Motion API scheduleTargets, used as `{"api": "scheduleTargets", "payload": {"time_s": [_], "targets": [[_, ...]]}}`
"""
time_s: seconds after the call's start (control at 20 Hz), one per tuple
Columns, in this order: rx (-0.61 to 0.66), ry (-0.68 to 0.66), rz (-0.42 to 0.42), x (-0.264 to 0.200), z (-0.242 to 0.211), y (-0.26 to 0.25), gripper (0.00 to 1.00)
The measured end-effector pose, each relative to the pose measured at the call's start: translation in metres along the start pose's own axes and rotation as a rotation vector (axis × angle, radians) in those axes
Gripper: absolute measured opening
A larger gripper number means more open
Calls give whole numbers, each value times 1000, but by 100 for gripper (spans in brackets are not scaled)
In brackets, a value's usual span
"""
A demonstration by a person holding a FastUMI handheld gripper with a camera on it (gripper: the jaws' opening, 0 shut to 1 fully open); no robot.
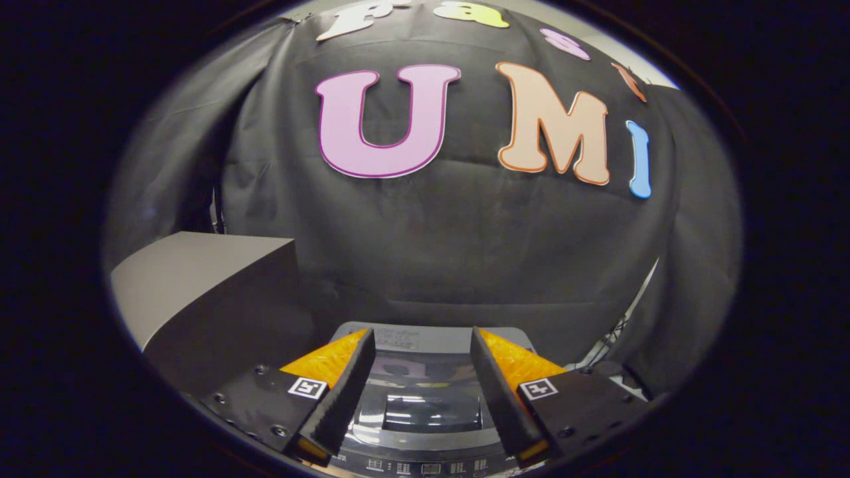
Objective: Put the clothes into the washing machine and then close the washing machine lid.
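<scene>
Two tool [423, 342] fingers apart above washer lid [425, 398]

washing machine [425, 405] below, between fingers [342, 392] | box [199, 292] left | lid [428, 398] closed

Grey top-loading washing machine [425, 398], glossy lid [431, 392] shut, below and between the parted fingers.

Cloth-walled recording booth housing a washing machine [425, 398] beside a grey box [199, 285].
</scene>
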State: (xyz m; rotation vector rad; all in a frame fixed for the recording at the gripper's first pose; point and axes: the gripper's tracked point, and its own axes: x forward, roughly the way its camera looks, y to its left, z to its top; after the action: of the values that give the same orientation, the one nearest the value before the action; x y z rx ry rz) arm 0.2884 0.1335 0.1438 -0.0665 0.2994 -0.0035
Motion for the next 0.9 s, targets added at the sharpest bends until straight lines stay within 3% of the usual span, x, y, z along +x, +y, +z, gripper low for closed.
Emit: {"api": "scheduleTargets", "payload": {"time_s": [0.9], "targets": [[31, -82, 6, -47, 0, -27, 90]]}}
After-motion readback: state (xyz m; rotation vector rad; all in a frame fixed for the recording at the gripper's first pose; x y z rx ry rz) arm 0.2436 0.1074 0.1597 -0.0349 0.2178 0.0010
